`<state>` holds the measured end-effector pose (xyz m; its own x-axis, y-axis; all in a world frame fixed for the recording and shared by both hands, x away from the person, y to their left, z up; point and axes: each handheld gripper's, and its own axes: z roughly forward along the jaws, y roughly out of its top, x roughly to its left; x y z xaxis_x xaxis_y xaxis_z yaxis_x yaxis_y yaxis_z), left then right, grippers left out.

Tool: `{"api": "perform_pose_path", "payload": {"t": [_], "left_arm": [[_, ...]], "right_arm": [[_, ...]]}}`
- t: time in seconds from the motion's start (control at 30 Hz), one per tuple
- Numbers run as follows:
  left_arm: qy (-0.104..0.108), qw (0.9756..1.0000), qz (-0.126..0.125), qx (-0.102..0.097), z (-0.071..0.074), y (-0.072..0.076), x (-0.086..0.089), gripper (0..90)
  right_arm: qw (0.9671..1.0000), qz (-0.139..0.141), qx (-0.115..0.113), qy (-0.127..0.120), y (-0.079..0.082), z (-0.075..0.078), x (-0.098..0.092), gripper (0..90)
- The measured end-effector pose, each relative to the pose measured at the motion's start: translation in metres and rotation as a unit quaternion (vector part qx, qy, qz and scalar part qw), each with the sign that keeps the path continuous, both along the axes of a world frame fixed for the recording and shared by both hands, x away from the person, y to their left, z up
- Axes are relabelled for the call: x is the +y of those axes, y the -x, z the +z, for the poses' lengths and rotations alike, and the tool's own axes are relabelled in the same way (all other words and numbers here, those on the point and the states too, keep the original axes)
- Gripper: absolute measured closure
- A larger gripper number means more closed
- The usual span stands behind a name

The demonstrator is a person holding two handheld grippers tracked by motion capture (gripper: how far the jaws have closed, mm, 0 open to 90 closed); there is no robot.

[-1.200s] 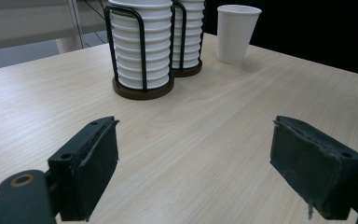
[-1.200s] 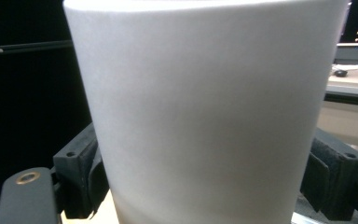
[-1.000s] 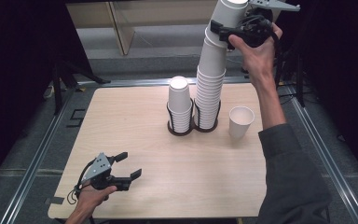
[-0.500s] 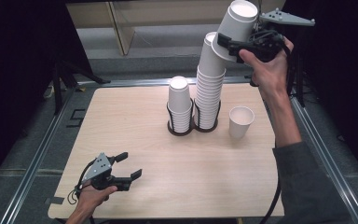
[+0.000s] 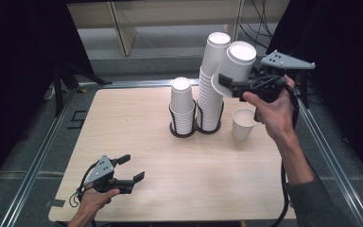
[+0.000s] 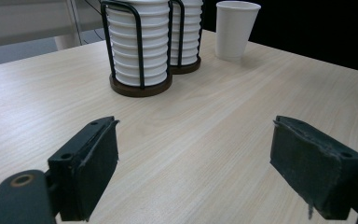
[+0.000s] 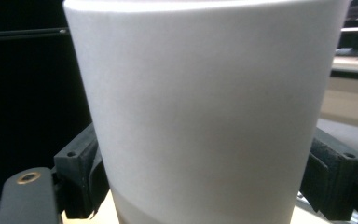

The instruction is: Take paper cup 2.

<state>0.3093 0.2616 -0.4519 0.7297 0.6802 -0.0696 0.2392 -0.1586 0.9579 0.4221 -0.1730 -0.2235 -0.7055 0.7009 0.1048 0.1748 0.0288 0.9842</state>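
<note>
The right gripper [image 5: 227,85] pinches a white paper cup [image 5: 234,71], bottom uppermost and tilted, beside two black wire racks [image 5: 183,130] holding stacked white cups [image 5: 181,101].

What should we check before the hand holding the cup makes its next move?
1. Held cup gripped between the right tool's pads: ok.
2. Held cup clear of the tall stack: cannot tell, they overlap in the high view.
3. Loose cup standing upright on the table: ok.
4. Bare table in front of the loose cup for setting down: ok.
5. Left tool open, empty, far from the stacks: ok.
</note>
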Motion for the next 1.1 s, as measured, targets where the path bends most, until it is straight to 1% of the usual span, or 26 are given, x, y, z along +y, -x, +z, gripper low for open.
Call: {"api": "perform_pose_path", "payload": {"t": [0.03,0.13,0.17,0.2,0.27,0.3,0.43,0.47,0.5,0.53,0.57,0.6,0.63,0.67,0.7,0.73,0.77,0.8,0.83,0.87,0.93,0.97,1.0,1.03,1.07,1.1], "left_arm": [[0.000,1.0000,0.000,0.000,0.000,0.000,0.000,14.7],[-0.007,1.0000,0.001,0.002,0.000,0.001,0.000,14.7],[-0.011,0.9999,0.003,0.004,0.000,0.001,0.001,14.7],[-0.011,0.9999,0.003,0.004,0.000,0.001,0.001,14.7],[0.001,1.0000,0.001,-0.001,-0.001,0.000,0.000,14.7],[0.002,1.0000,0.002,-0.001,-0.001,0.000,0.000,14.7],[0.002,1.0000,0.002,-0.002,-0.001,0.000,0.000,14.7],[-0.004,1.0000,0.005,-0.001,0.000,0.001,0.000,14.7],[-0.004,1.0000,0.006,-0.002,0.001,0.002,0.000,14.7],[-0.008,0.9999,0.007,-0.003,0.001,0.002,0.001,14.7],[-0.010,0.9999,0.006,-0.004,0.001,0.002,0.001,14.7],[-0.008,0.9999,0.007,-0.003,0.001,0.003,0.000,14.7],[-0.003,1.0000,0.004,-0.007,0.000,0.002,-0.001,14.7],[-0.002,1.0000,0.002,-0.007,-0.001,0.001,-0.001,14.7],[-0.008,0.9999,0.002,-0.006,-0.001,0.002,-0.001,14.7],[-0.015,0.9999,0.003,-0.006,-0.001,0.002,-0.001,14.7],[-0.016,0.9998,0.004,-0.006,0.000,0.003,-0.001,14.7],[-0.008,0.9999,0.003,-0.010,-0.001,0.003,-0.002,14.7],[-0.008,0.9999,-0.001,-0.012,-0.001,0.002,0.000,14.7],[-0.013,0.9999,0.004,-0.009,0.000,0.003,0.000,14.7],[-0.005,0.9999,0.003,-0.012,-0.001,0.002,0.000,14.7],[-0.008,0.9999,0.004,-0.011,-0.001,0.002,0.001,14.7],[-0.015,0.9998,0.004,-0.009,0.001,0.003,0.001,14.7],[-0.005,0.9999,0.000,-0.016,0.000,0.002,0.000,14.7],[-0.007,0.9998,0.000,-0.016,0.000,0.003,0.000,14.7],[-0.007,0.9998,0.000,-0.017,0.001,0.003,0.000,14.7]], "right_arm": [[1.0000,0.003,-0.006,0.003,0.001,-0.007,0.002,16.5],[0.9999,0.014,0.004,0.004,0.002,-0.022,0.008,16.5],[0.9998,0.017,0.012,0.004,0.002,-0.027,0.010,16.5],[0.9997,0.022,0.012,0.002,0.001,-0.033,0.013,16.5],[0.9994,0.029,0.020,0.003,0.000,-0.043,0.017,16.6],[0.9991,0.030,0.028,0.002,0.000,-0.046,0.019,16.6],[0.9989,0.036,0.031,-0.002,-0.003,-0.062,0.024,16.6],[0.9985,0.040,0.037,-0.005,-0.002,-0.066,0.026,16.6],[0.9987,0.039,0.033,0.000,-0.003,-0.069,0.027,16.6],[0.9985,0.041,0.036,-0.005,-0.003,-0.074,0.029,16.6],[0.9983,0.041,0.042,-0.004,-0.002,-0.077,0.031,16.6],[0.9984,0.041,0.039,-0.001,-0.002,-0.082,0.033,16.6],[0.9984,0.042,0.038,0.004,-0.002,-0.086,0.034,16.6],[0.9979,0.047,0.044,0.000,-0.001,-0.090,0.037,16.6],[0.9982,0.044,0.040,0.007,0.000,-0.093,0.038,16.6],[0.9977,0.052,0.044,0.002,0.000,-0.098,0.042,16.6],[0.9978,0.049,0.044,0.008,0.001,-0.101,0.043,16.6],[0.9975,0.055,0.045,0.007,0.000,-0.105,0.047,16.6],[0.9971,0.056,0.050,0.009,0.001,-0.109,0.049,16.6],[0.9968,0.060,0.053,0.006,0.001,-0.113,0.052,16.6],[0.9962,0.066,0.056,0.007,0.001,-0.122,0.057,16.6],[0.9956,0.070,0.061,0.006,0.001,-0.127,0.060,16.6],[0.9955,0.073,0.060,0.014,0.000,-0.131,0.063,16.6],[0.9954,0.074,0.060,0.016,0.000,-0.135,0.066,16.6],[0.9945,0.079,0.066,0.015,0.001,-0.140,0.069,16.6],[0.9951,0.077,0.057,0.025,0.000,-0.143,0.070,16.6]]}}
